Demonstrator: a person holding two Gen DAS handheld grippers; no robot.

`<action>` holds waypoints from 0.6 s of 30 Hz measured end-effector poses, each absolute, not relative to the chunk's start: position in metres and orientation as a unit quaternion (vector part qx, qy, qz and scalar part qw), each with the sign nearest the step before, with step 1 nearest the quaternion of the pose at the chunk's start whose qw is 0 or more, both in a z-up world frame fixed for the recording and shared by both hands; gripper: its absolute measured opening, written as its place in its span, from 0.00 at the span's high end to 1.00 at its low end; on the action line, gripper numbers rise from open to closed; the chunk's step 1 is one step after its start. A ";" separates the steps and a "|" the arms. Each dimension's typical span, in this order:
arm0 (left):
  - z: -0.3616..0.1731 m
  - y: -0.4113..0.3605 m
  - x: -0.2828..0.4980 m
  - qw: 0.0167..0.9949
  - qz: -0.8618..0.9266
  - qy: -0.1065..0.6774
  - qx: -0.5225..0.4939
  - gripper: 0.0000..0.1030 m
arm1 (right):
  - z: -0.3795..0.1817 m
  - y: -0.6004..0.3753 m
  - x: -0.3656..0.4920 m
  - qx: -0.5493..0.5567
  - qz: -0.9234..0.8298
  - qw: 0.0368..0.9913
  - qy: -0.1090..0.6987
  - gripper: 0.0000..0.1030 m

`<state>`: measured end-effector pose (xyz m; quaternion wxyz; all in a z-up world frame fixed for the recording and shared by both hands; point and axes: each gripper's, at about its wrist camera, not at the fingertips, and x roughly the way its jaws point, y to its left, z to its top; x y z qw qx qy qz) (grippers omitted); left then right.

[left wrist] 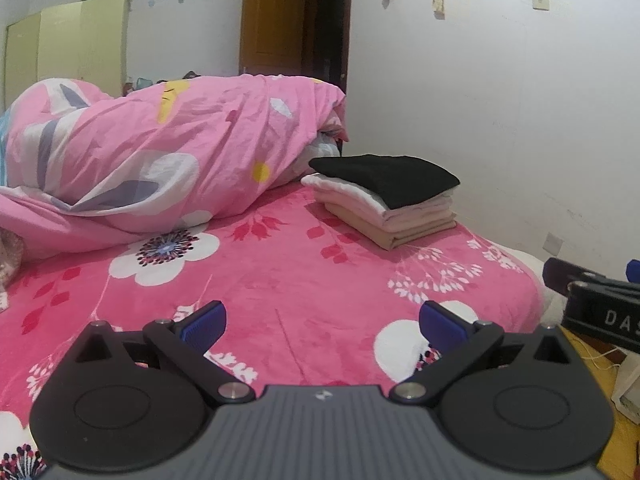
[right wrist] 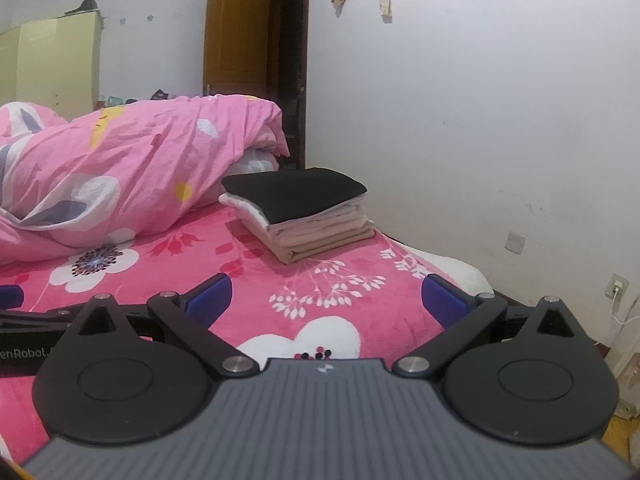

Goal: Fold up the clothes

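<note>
A stack of folded clothes (left wrist: 390,204) (right wrist: 308,220) rests on the pink floral bed, near the white wall. Its top piece is black (left wrist: 390,178) (right wrist: 296,192); white, pale pink and tan pieces lie under it. My left gripper (left wrist: 322,324) hovers open over the bedspread, well short of the stack, with nothing between its blue pads. My right gripper (right wrist: 326,300) is open too, low over the bed and in front of the stack, also with nothing in it. The right gripper's body (left wrist: 600,304) shows at the right edge of the left wrist view.
A bunched pink quilt (left wrist: 160,148) (right wrist: 120,160) fills the far left of the bed (left wrist: 280,272). The white wall (left wrist: 500,120) runs along the right. A wooden door (left wrist: 272,16) stands open behind, and a pale green wardrobe (left wrist: 68,48) stands at the back left.
</note>
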<state>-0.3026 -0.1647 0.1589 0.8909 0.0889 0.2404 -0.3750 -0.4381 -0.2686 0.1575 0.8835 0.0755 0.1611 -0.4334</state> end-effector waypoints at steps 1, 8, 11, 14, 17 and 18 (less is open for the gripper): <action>0.158 -0.166 -0.304 0.890 -0.377 0.240 0.090 0.00 | 0.157 -0.269 -0.439 0.076 -0.435 0.883 0.162 0.01; 0.156 -0.171 -0.309 0.885 -0.386 0.241 0.100 0.00 | 0.154 -0.272 -0.446 0.082 -0.440 0.879 0.165 0.01; 0.156 -0.171 -0.310 0.884 -0.386 0.243 0.101 0.00 | 0.153 -0.273 -0.446 0.084 -0.440 0.879 0.166 0.01; 0.155 -0.171 -0.310 0.884 -0.385 0.244 0.102 0.00 | 0.152 -0.274 -0.446 0.086 -0.438 0.879 0.167 0.01; 0.154 -0.171 -0.309 0.884 -0.384 0.246 0.103 0.00 | 0.152 -0.273 -0.445 0.085 -0.437 0.879 0.169 0.01; 0.154 -0.170 -0.309 0.884 -0.384 0.247 0.103 0.00 | 0.152 -0.273 -0.445 0.085 -0.437 0.880 0.169 0.01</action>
